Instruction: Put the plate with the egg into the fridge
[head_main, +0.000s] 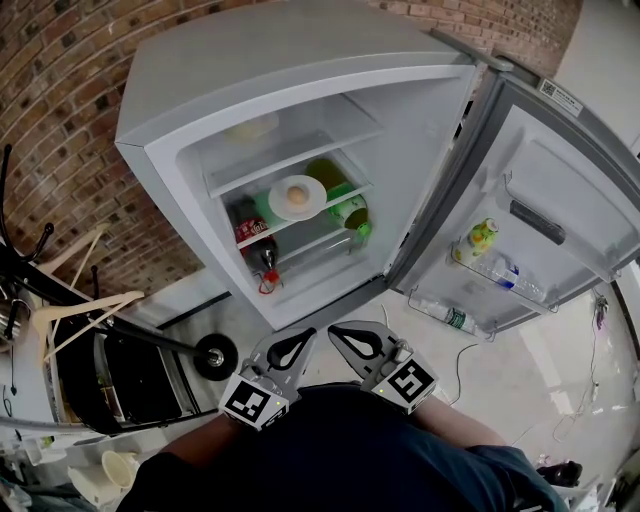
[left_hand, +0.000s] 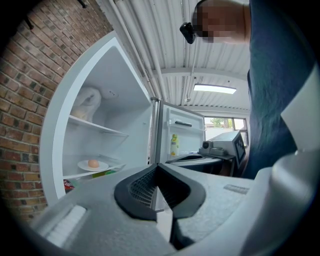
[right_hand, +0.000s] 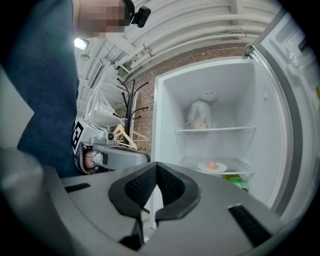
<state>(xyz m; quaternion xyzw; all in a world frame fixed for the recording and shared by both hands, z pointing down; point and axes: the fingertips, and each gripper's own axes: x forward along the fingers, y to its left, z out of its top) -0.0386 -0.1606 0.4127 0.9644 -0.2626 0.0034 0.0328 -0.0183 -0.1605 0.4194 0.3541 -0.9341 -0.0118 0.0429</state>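
Plate (head_main: 313, 205) bearing the egg (head_main: 297, 197), set on the middle shelf of the open fridge (head_main: 290, 60). Left gripper (head_main: 305, 337) and right gripper (head_main: 342, 334), each with jaws together and empty, sit close to the person's body, well apart from the fridge. Placement appears complete. The next move probably calls for pushing the door (head_main: 565, 190) shut.

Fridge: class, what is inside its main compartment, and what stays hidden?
A plate with an egg sits midway up. A green bottle and a red-labelled dark bottle lie lower. A pale bag is on the top shelf, and its contents are hidden.
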